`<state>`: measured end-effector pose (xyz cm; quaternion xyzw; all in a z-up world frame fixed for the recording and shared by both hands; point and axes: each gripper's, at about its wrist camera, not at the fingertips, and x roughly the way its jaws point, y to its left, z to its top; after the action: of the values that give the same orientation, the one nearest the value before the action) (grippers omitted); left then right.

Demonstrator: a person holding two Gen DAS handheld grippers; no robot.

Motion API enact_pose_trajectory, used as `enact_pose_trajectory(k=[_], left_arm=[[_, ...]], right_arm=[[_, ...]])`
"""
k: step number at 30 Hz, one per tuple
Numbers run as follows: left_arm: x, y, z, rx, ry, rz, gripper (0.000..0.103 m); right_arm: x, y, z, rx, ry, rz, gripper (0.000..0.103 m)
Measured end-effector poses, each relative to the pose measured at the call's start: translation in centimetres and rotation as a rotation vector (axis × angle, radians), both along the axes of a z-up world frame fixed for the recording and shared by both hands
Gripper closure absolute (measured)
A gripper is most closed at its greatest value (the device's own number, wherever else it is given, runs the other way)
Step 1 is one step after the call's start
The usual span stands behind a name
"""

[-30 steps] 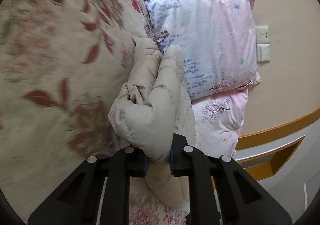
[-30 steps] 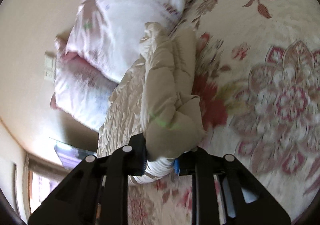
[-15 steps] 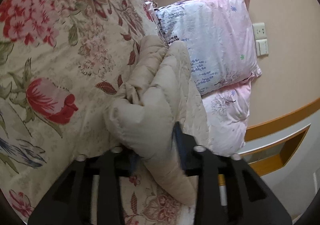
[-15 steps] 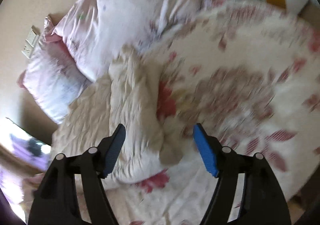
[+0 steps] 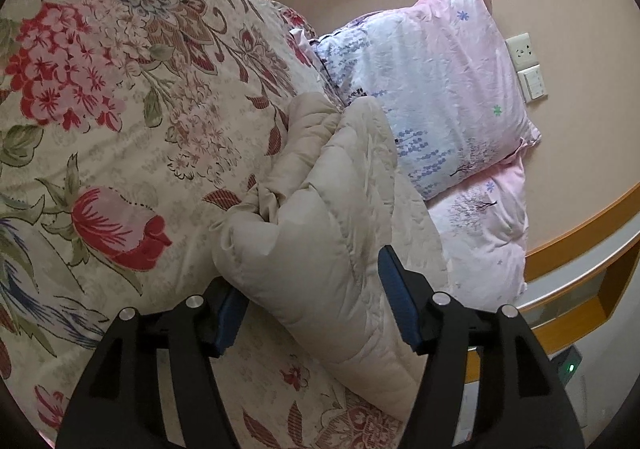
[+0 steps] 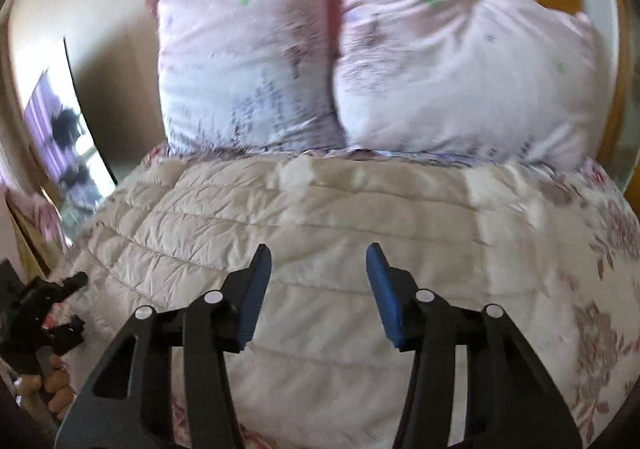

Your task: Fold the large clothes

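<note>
A cream quilted puffer jacket (image 5: 320,225) lies on the floral bedspread (image 5: 100,89), one edge against the pillows. My left gripper (image 5: 310,305) is open, its blue-padded jaws spread on either side of a thick fold of the jacket, which rests loose between them. In the right wrist view the jacket (image 6: 320,233) lies spread flat and wide across the bed. My right gripper (image 6: 318,289) is open and empty, hovering above the jacket's middle. The left gripper also shows in the right wrist view (image 6: 44,313) at the lower left, at the jacket's edge.
Two pink and white pillows (image 6: 248,61) (image 6: 464,77) stand against the wall at the head of the bed. Wall sockets (image 5: 528,65) sit beside them. A wooden headboard ledge (image 5: 580,249) runs along the right. A window (image 6: 60,129) is at the left.
Both grippers have let go of the jacket and opened. The right gripper swung away and now faces the pillows over the flat jacket. The left gripper stayed at the fold.
</note>
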<state>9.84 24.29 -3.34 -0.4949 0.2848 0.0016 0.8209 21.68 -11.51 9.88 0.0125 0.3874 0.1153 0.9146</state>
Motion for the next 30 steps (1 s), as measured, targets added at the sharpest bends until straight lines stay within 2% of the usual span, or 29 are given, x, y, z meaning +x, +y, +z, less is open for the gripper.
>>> enact_pose_trajectory(k=[9, 19, 22, 24, 25, 27, 30], left_arm=[[0.4, -0.5, 0.1, 0.033, -0.006, -0.017, 0.04], [1.6, -0.5, -0.2, -0.003, -0.002, -0.023, 0.04], [2.0, -0.4, -0.6, -0.032, 0.009, -0.012, 0.05], [2.4, -0.4, -1.1, -0.071, 0.009, -0.024, 0.064], [2.5, -0.5, -1.0, -0.074, 0.005, -0.028, 0.066], [2.5, -0.9, -0.2, -0.044, -0.023, -0.04, 0.074], [2.4, -1.6, 2.0, 0.001, -0.102, -0.067, 0.076]], right_arm=[[1.2, 3.3, -3.2, -0.109, 0.039, 0.016, 0.053], [2.4, 6.2, -7.0, -0.258, 0.096, 0.044, 0.05], [2.4, 6.5, -7.4, -0.276, 0.096, 0.049, 0.05], [2.5, 6.6, -7.5, -0.284, 0.097, 0.051, 0.05], [2.5, 6.6, -7.5, -0.284, 0.099, 0.053, 0.05], [2.6, 6.6, -7.5, -0.281, 0.104, 0.054, 0.05], [2.7, 6.5, -7.4, -0.259, 0.118, 0.049, 0.049]])
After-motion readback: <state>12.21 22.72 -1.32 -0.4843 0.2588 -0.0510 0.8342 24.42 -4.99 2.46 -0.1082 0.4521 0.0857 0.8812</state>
